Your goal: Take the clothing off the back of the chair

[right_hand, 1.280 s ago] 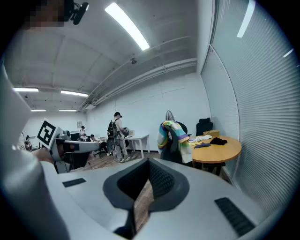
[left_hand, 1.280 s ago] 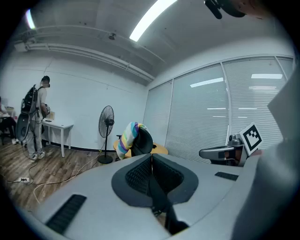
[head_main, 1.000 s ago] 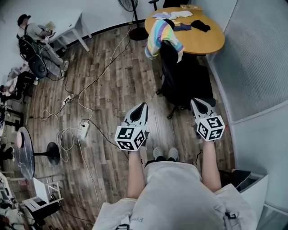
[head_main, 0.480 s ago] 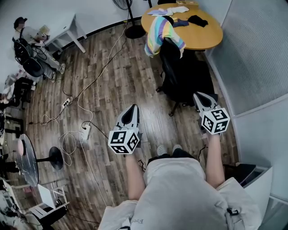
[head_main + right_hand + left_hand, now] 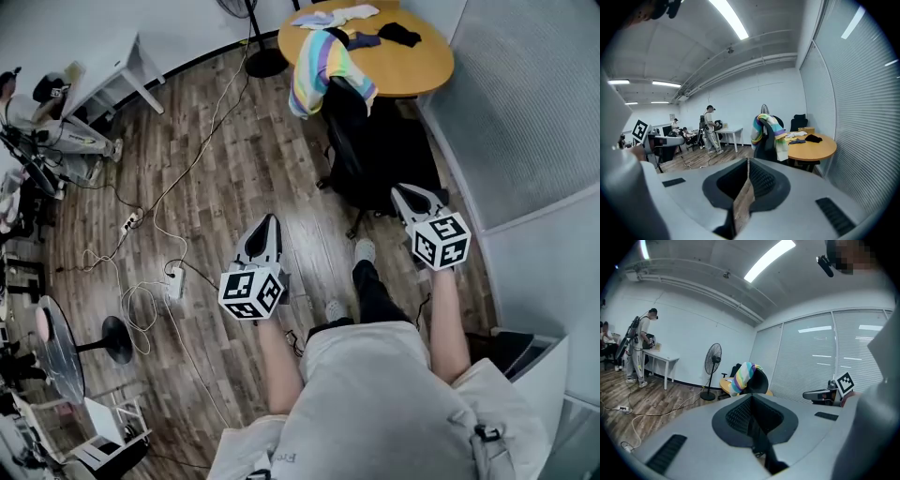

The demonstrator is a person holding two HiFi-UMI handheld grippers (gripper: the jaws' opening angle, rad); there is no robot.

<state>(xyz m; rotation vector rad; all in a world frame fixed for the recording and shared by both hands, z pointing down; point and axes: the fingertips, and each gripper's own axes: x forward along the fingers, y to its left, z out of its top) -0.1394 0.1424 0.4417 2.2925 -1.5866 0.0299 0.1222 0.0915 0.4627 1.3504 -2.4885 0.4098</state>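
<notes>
On the chair back (image 5: pixel 343 117): striped clothing (image 5: pixel 317 67) draped | left tool (image 5: pixel 269 222) pressed together | right tool (image 5: pixel 403 192) pressed together

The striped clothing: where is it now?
In the head view, the striped clothing hangs over the back of the black chair, top centre, beside the round table.

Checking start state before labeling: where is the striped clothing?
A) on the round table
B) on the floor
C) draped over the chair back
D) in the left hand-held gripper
C: the striped clothing hangs over the back of the black chair beside the table.
</notes>
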